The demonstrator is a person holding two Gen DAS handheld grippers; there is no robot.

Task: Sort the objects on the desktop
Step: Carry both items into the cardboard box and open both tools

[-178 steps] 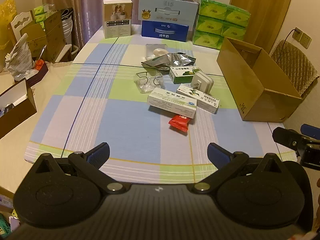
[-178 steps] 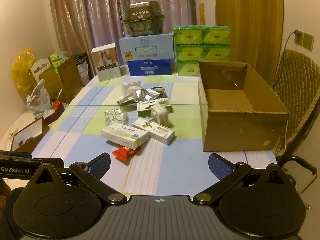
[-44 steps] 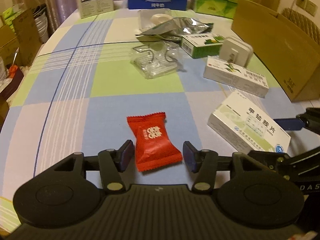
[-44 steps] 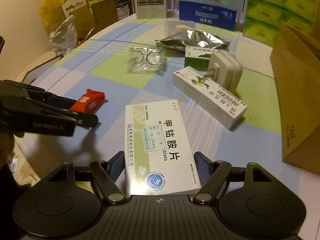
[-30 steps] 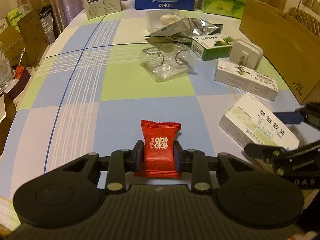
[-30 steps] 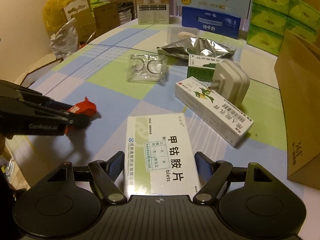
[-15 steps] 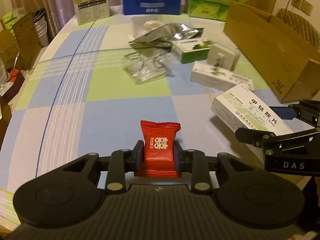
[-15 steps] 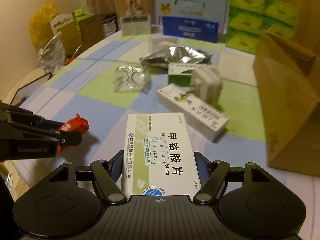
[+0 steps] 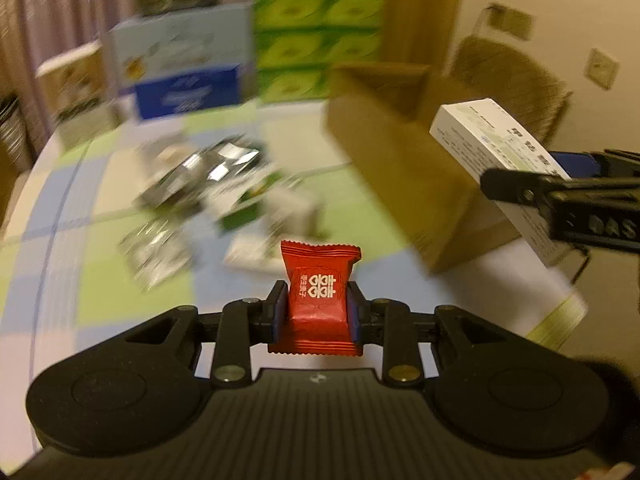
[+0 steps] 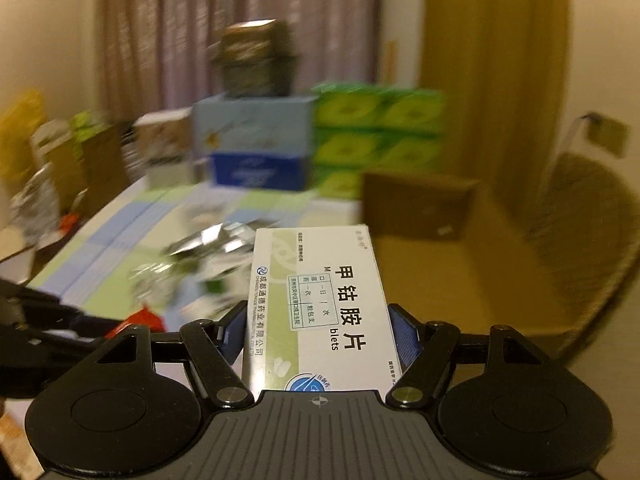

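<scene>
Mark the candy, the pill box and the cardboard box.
candy (image 9: 319,285): left wrist view, printed front of the red wrapper.
pill box (image 10: 320,300): right wrist view, middle of the white top face.
cardboard box (image 9: 396,160): left wrist view, its near outer wall.

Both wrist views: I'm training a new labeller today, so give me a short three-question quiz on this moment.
1. True or false: the left gripper is shut on a red candy.
2. What does the right gripper hold? A) foil pouch B) white medicine box C) plug
3. Fill in: in the left wrist view the medicine box is in the air in front of the brown ____ box.

Key: 1 true; 2 B; 3 cardboard.
</scene>
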